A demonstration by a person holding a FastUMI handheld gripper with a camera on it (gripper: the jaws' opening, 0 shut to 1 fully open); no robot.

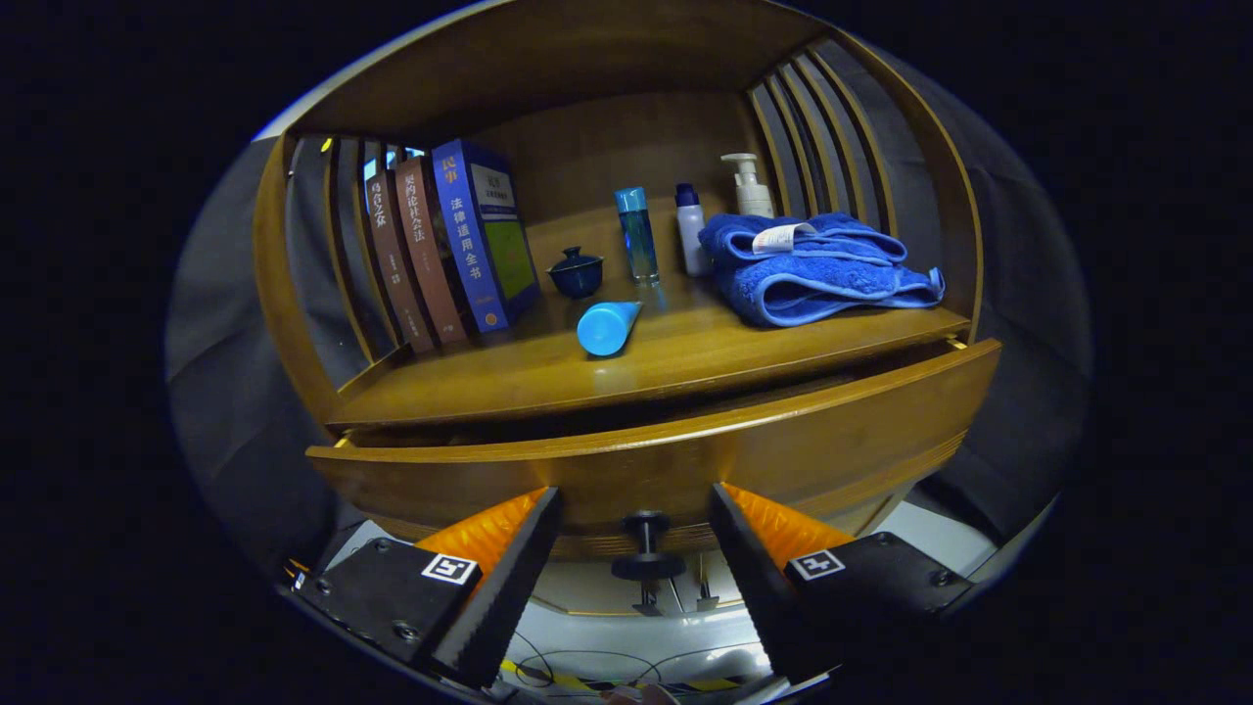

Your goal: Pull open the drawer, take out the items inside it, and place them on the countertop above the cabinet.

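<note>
The wooden drawer [685, 450] stands pulled out a little from the cabinet, a dark gap showing between its front and the countertop [548, 367] above. Its black knob [647, 544] sits midway between my two fingers, with space on both sides. My gripper [636, 509] is open, the orange-and-black fingers [509, 548] flanking the knob without touching it. The drawer's inside is hidden from here. On the countertop lie a light-blue tube [607, 326] on its side and a folded blue towel [817, 266].
Three books [445, 245] lean at the shelf's left. A dark blue lidded cup [576, 272], a tall blue bottle [637, 233], a white bottle with a blue cap [691, 227] and a pump bottle [750, 186] stand at the back. Slatted wooden sides enclose the shelf.
</note>
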